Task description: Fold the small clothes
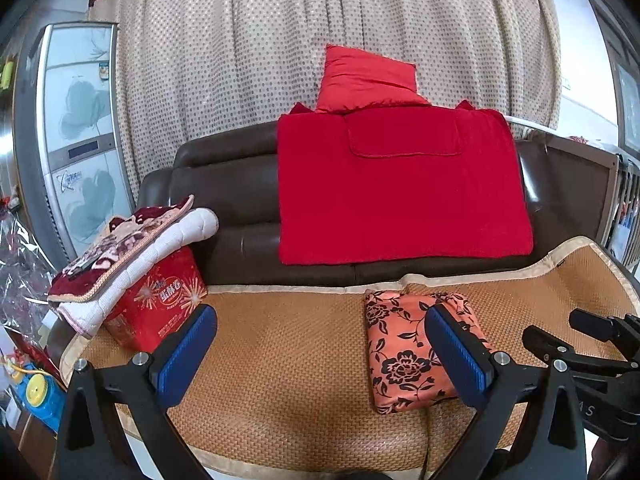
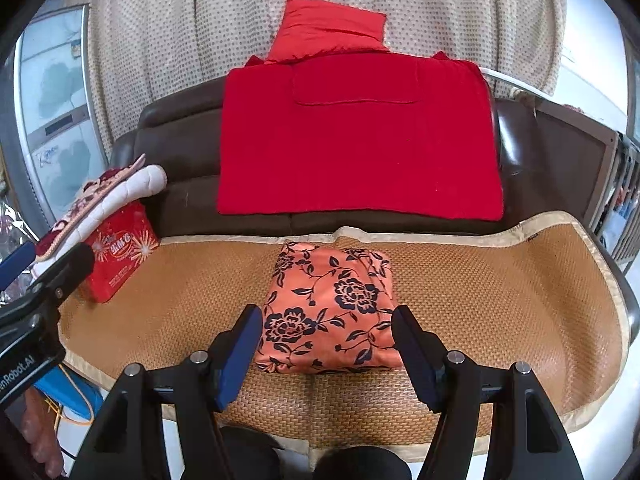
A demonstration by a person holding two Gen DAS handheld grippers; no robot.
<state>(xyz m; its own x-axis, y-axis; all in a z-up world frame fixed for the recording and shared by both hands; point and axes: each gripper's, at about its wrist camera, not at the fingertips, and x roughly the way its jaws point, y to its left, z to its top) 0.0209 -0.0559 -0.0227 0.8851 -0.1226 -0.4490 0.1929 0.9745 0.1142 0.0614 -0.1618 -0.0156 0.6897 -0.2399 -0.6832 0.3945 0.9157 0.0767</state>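
Observation:
A small orange garment with black flowers (image 2: 330, 308) lies folded into a compact square on the woven mat (image 2: 500, 300); it also shows in the left wrist view (image 1: 404, 352). My right gripper (image 2: 326, 354) is open and empty, its jaws on either side of the bundle's near edge, slightly above it. My left gripper (image 1: 320, 352) is open and empty over the mat, to the left of the bundle, its right finger (image 1: 456, 354) in front of the cloth.
A red tin box (image 1: 160, 304) with folded blankets (image 1: 120, 252) on top stands at the mat's left end. A red cloth (image 2: 356, 140) and red cushion (image 2: 328, 28) hang on the brown sofa back (image 2: 176, 148). A curtain hangs behind.

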